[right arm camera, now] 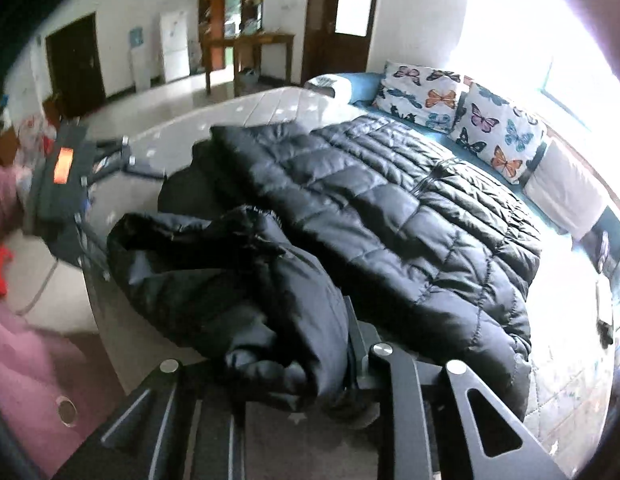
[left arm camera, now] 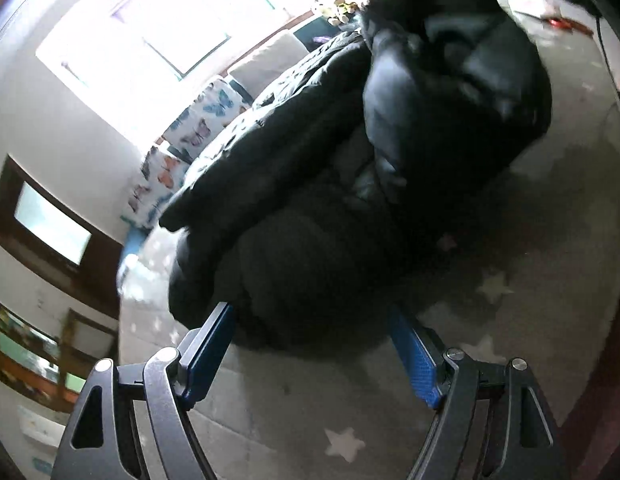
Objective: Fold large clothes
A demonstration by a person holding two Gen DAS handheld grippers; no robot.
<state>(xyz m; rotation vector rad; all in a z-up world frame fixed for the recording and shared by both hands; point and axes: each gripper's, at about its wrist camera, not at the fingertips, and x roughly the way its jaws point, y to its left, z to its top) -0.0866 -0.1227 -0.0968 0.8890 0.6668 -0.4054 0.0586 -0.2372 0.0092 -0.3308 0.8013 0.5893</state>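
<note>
A black quilted down jacket (right arm camera: 390, 216) lies spread over a pale star-printed cover (left arm camera: 350, 420) on what looks like a bed or wide couch, its body stretched toward the butterfly cushions (right arm camera: 462, 120) by the bright window, with one bulky part, a sleeve or hood as far as can be told, bunched up at the near edge. The right gripper (right arm camera: 330, 368) has that near bunch pinched between its fingers: the fabric piles over and hides the tips in the right wrist view, and the fingers stand drawn close together with cloth squeezed between them, so the hold looks real though not deep. The left gripper (left arm camera: 310, 344) hangs just above the jacket's dark rounded edge with its blue-padded fingers (left arm camera: 414, 356) spread wide, the padding bulging up between them without either pad pressing on it. In the right wrist view the left tool also shows at the far left, carried by a person in a pink sleeve (right arm camera: 6, 208). The step in hand seems to be the first gather: taking hold of one side of the jacket so that it can be laid over the body. The next move calls for the left fingers to come down and close on a firm fold, then for both hands to lift together and carry the puffy fabric across, since slippery, springy fill may slide out of a shallow pinch.
</note>
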